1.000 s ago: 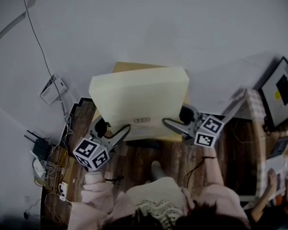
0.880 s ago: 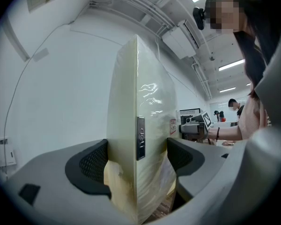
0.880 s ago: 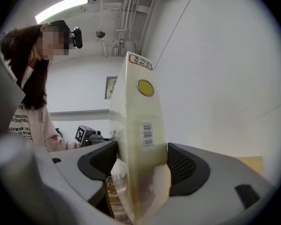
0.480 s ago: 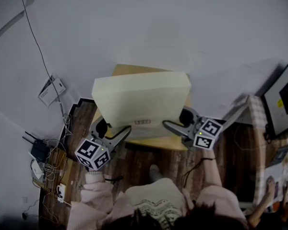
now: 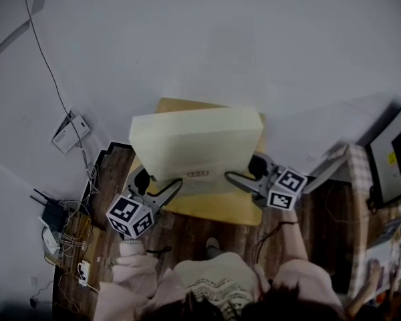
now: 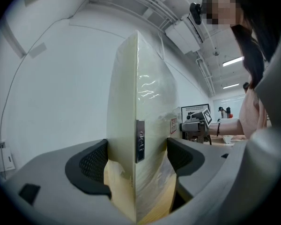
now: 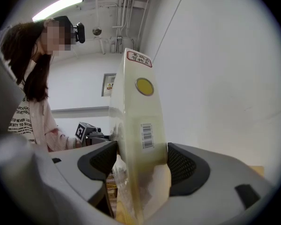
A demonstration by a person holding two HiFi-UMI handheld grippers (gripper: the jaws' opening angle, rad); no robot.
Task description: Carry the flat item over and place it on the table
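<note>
A flat, pale yellow package in clear wrap (image 5: 197, 142) hangs level between my two grippers, above a small light wooden table (image 5: 214, 206). My left gripper (image 5: 166, 184) is shut on its near left edge; both pads press the package (image 6: 145, 125) by a small grey label. At the near right edge my right gripper (image 5: 237, 177) is shut on the package (image 7: 138, 125), its pads on both faces below a barcode and a yellow sticker. The package hides most of the table top.
A white wall (image 5: 207, 39) stands just beyond the table. Cables and small devices (image 5: 57, 219) lie on the floor at the left, with a white box (image 5: 70, 132) above them. A framed screen (image 5: 395, 154) and another table (image 5: 357, 179) stand at the right. Dark wooden floor (image 5: 187, 229) lies underfoot.
Both grippers and the package have moved forward together over the small table; more of the table's near part now shows under and behind the package. Both grips are unchanged.
</note>
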